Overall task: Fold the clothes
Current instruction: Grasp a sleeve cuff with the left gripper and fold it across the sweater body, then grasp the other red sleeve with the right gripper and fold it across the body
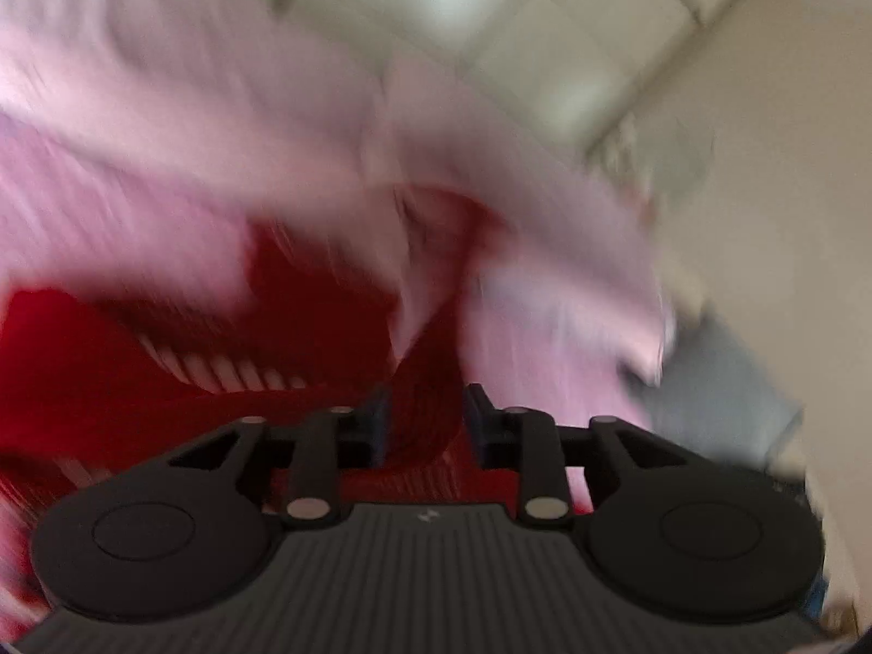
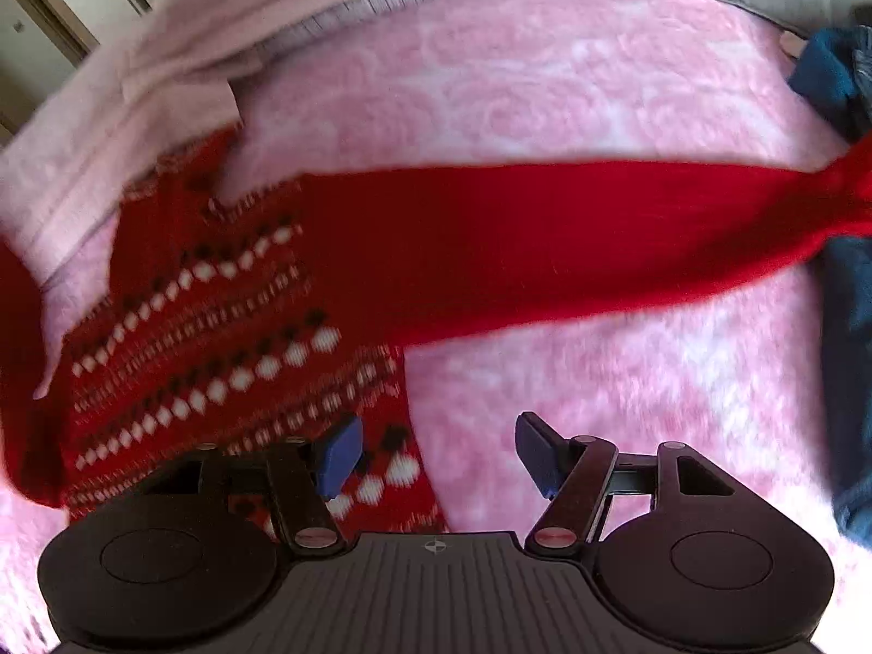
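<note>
Left side first: left gripper closed on a bunched band of the red sweater, red knit filling the gap between its blue pads; contact on the right-hand pad too blurred to confirm. Pale pink garment draped above and behind the sweater in the left wrist view. Sweater body with white diamond pattern spread flat on the pink blanket, one sleeve stretched straight out to the right, its cuff end rising out of frame.

Right gripper parted wide and holding nothing, poised just past the sweater's right edge over bare blanket. Blue clothing piled at the far right.

Step judged in hand: sleeve fold-in. Next move likely calls for laying the sleeve across the body and pinning the side edge with the right gripper.
</note>
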A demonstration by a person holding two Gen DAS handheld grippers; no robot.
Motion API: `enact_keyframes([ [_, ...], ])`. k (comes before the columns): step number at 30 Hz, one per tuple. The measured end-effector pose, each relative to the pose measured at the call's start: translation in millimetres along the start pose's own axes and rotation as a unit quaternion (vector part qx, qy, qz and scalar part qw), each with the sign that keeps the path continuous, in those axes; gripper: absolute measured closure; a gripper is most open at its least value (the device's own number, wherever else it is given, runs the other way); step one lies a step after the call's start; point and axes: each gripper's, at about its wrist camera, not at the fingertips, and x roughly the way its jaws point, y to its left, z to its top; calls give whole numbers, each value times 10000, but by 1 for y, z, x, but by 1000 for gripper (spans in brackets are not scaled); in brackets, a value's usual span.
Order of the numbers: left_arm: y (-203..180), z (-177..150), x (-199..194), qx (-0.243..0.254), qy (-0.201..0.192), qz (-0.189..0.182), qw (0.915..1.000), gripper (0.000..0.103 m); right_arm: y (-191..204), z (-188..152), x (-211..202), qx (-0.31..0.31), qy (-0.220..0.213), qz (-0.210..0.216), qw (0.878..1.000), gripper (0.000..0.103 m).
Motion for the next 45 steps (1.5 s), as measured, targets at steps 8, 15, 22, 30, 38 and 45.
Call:
enact_keyframes([
  [8,46,-42,-4,332,1014,1170,9874,79,-9,20,27,742,-158,1221,9896,37],
  [15,98,-24,-34,217,945,1834,9782,79,-6,41,77,1852,-274,1564,9698,55],
  [22,120,-28,-29,535,845,2114,9723,86,-1,53,101,1892,-438,1413,9707,101],
  [30,134,-18,-28,674,600,2472,9647,96,14,55,33,778,-1780,1569,9683,101],
  [38,134,-22,-29,1027,863,2563,9572,100,-19,37,84,1070,-1078,682,9860,101],
  [45,106,-13,-56,1414,949,2365,9566,99,-30,45,56,1184,-1259,-120,9849,83],
])
